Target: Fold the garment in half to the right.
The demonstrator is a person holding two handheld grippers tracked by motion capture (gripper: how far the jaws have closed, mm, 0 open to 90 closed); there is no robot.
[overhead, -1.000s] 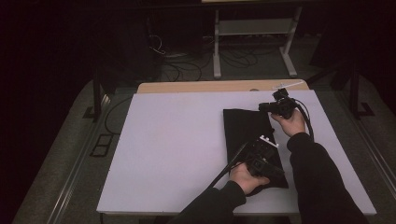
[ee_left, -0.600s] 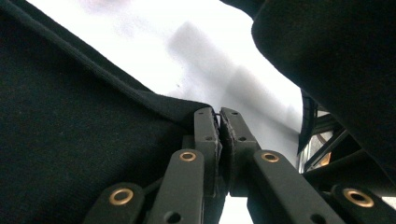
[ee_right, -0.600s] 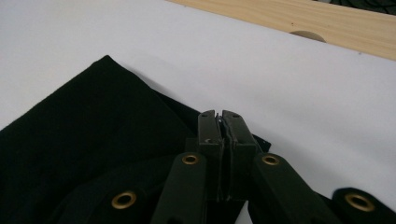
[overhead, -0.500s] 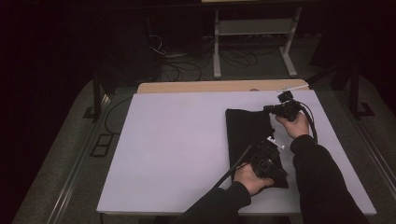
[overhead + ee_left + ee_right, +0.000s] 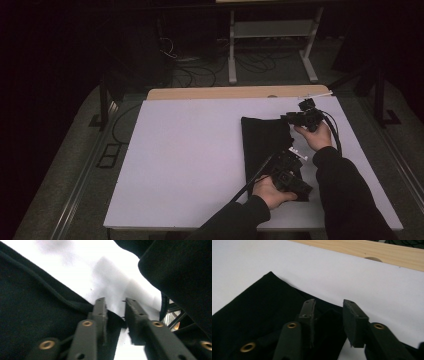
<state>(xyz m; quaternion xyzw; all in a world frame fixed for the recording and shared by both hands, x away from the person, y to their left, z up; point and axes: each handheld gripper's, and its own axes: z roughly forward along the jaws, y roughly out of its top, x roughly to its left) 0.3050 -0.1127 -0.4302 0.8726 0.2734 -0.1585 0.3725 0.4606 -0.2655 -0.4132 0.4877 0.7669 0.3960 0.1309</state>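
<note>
- Where the left gripper (image 5: 115, 312) looks along its own jaws, they stand parted, having just been opening; a corner of the black cloth (image 5: 32, 315) lies against the inner face of one jaw, the other jaw is clear of it, and white table shows in the gap, so the cloth is not clamped.
- The right gripper (image 5: 328, 315) likewise has its jaws apart, just opened; a raised fold of the cloth (image 5: 262, 312) sits between them, against one jaw, and the other pad does not press on it.
- From the high view, the left gripper (image 5: 289, 176) rests over the near end of the cloth and the right gripper (image 5: 302, 117) at its far right corner, each in one of the person's hands.
- The cloth (image 5: 265, 142) lies flat as a folded dark strip on the right half of the table, running from near to far.
- A dark sleeve (image 5: 180, 272) of the person's other arm crosses the upper right of the left gripper view, blocking what lies behind it.
- Both forearms reach in from the near edge, and a cable (image 5: 250, 182) trails back from the left gripper.
- The table (image 5: 190, 155) has a plain white top, with a strip of pale wood (image 5: 220, 93) along its far edge.
- Beyond it the room is dim, with a white metal stand (image 5: 272, 30) and loose cables (image 5: 200, 70) on the floor.
</note>
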